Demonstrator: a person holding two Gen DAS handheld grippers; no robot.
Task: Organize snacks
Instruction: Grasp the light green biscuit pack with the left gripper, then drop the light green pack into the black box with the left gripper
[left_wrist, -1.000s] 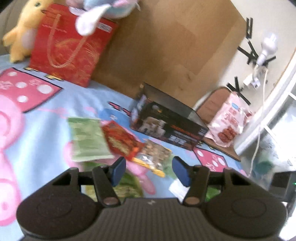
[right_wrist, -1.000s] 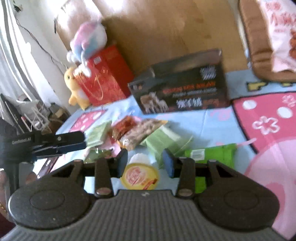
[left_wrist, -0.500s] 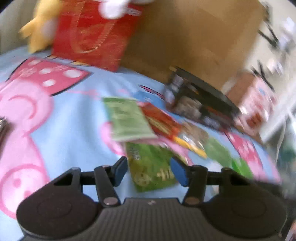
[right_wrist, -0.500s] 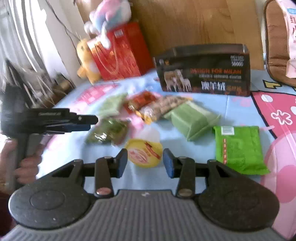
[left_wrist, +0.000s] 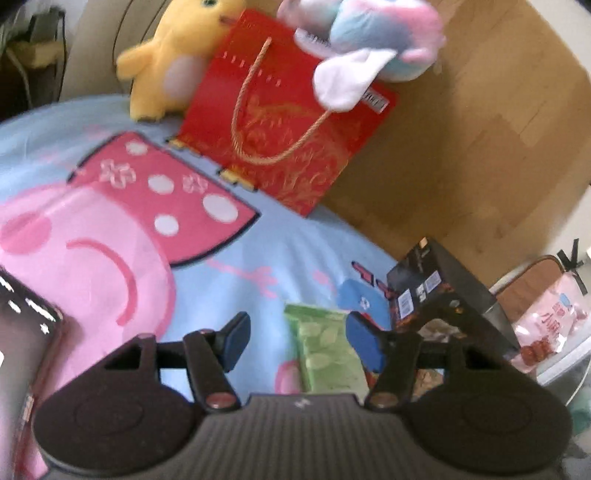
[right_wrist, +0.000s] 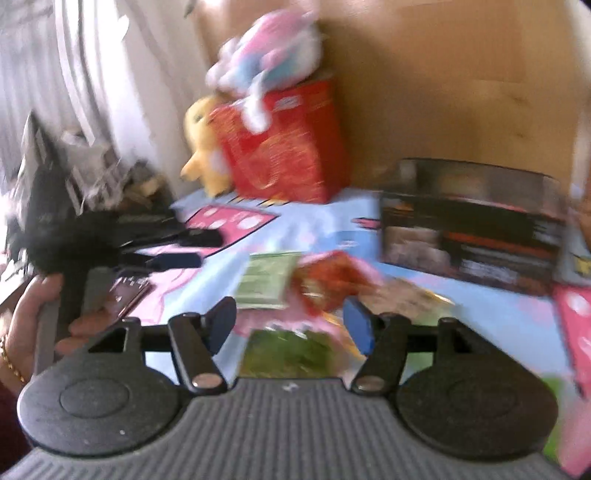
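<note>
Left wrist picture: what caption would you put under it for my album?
Open left gripper above a light green snack packet on a cartoon blanket, red gift bag behind.

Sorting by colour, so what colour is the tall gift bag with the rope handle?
Red with gold patterning, clearest in the left wrist view.

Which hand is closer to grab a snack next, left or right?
Probably the right. The right tool is open with the dark green packet just ahead between its fingers. The left tool sees only the light green packet, off-centre.
</note>
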